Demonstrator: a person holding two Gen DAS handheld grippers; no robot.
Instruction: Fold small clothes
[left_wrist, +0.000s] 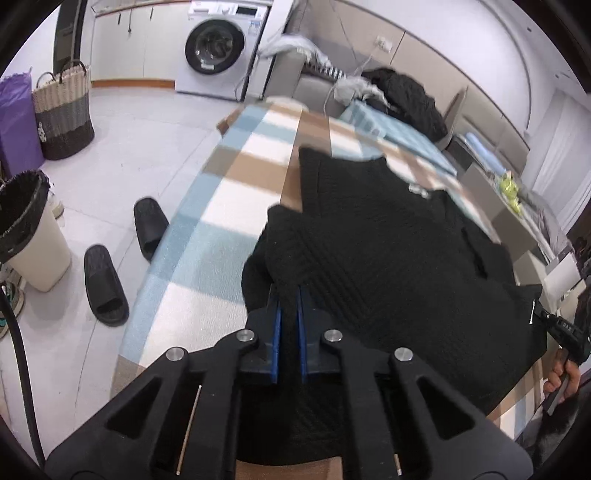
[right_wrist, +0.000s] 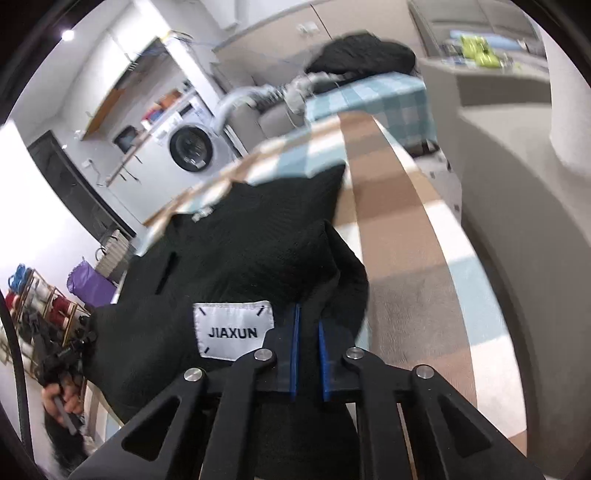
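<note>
— Grip status?
— My left gripper (left_wrist: 289, 295) is pinched on the near edge of the black knit garment (left_wrist: 388, 266); my right gripper (right_wrist: 307, 317) is clamped on the same cloth beside its JIAXUN label (right_wrist: 233, 329).
— Where does it lie?
— Spread on the checked tablecloth (left_wrist: 207, 229).
— Containers?
— Woven basket (left_wrist: 64, 110), contents hidden. Bin (left_wrist: 35, 236) with black liner, inside unseen. Washing machine (left_wrist: 218, 48) has dark laundry behind its door.

I'm looking at a table under a checked cloth (left_wrist: 221, 206) of blue, tan and white squares, a black ribbed knit garment (left_wrist: 388, 240) lying spread on it, its white JIAXUN label (right_wrist: 233, 328) facing up, white tiled floor (left_wrist: 147, 136) showing beside the table.
</note>
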